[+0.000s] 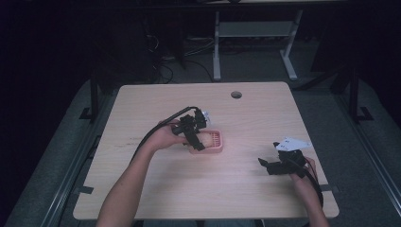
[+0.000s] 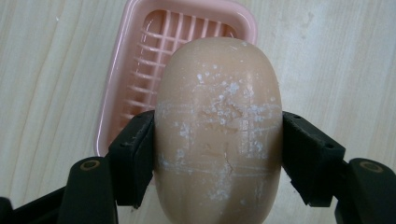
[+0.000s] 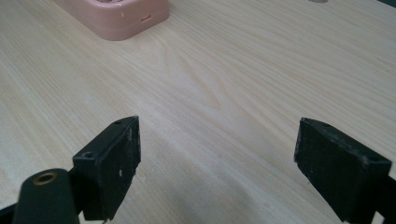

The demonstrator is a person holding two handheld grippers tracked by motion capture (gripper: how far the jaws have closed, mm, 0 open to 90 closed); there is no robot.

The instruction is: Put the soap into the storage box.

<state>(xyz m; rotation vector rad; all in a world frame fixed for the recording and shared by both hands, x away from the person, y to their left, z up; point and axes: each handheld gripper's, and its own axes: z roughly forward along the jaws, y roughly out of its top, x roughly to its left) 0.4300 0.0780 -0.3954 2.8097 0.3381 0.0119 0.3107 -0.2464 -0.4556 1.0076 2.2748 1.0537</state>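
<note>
Soap [image 2: 218, 135] front and centre: a plump, rounded oval bar, beige-tan and matte, its face dusted with white flecks and scored by faint pale lines and a hairline crack or two. The left tongs [image 2: 218, 154] are clamped on it, one black rubbery pad pressed flat to each long side, the bar bulging out above and below the grip. It hangs right over the pink soap dish [image 2: 122, 70], covering much of the dish's near end as seen in the left gripper view.

That dish is a glossy pink plastic tray, rectangular with softly rounded corners and a raised rim, and a ribbed grid of slats makes up its floor. In the right gripper view its outer wall [image 3: 116, 18] looks smooth, with a small slot cut into the side.

In the high view the left hand [image 1: 163, 137] sits just beside the dish, with the tongs laid across its near edge. Well apart from the dish, toward the desk's near right corner, the right tongs [image 3: 217, 168] are spread wide with nothing between them, blocky black pads scuffed at the edges, low over the desk [image 3: 224, 79], a pale wood-grain top with a smooth finish.
</note>
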